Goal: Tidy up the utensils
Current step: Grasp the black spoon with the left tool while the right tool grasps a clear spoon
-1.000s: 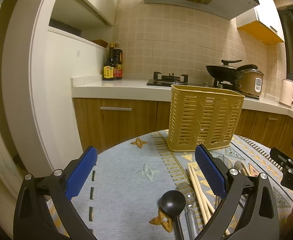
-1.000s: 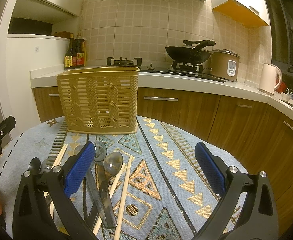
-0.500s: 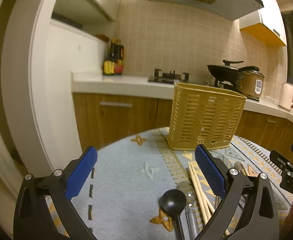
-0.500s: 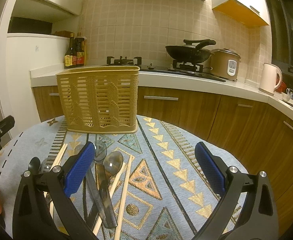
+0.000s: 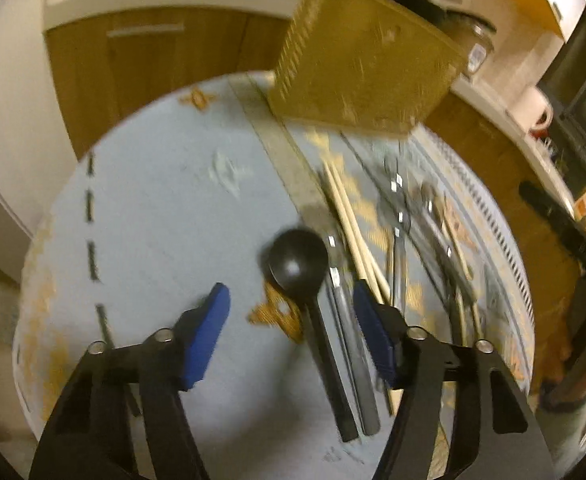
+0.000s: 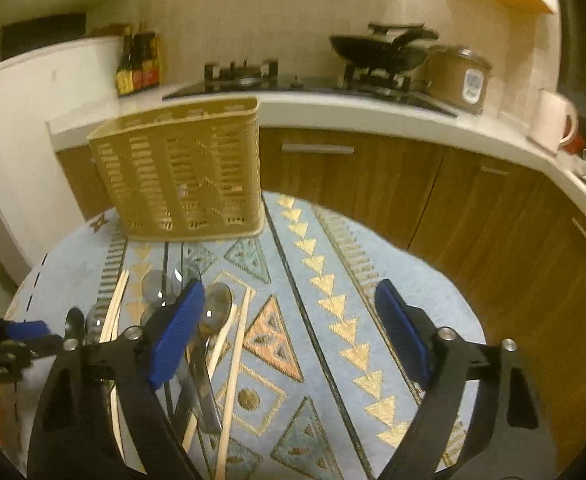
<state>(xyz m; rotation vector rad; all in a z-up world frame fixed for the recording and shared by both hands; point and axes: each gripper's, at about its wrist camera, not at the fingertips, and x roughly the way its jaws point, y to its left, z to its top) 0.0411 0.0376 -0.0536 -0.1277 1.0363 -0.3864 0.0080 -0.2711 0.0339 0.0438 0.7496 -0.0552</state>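
I see a round table under a patterned cloth: basket at eleven o'clock, utensils at eight.

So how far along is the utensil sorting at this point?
Nothing looks sorted yet: the yellow basket shows no utensils in it. Chopsticks, metal spoons and the black spoon all lie on the tablecloth. The left gripper, jaws closing, straddles the black spoon's handle; the right gripper holds nothing.

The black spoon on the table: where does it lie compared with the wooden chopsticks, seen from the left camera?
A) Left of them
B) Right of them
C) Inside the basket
A: the black spoon lies on the cloth left of the wooden chopsticks, well short of the basket.
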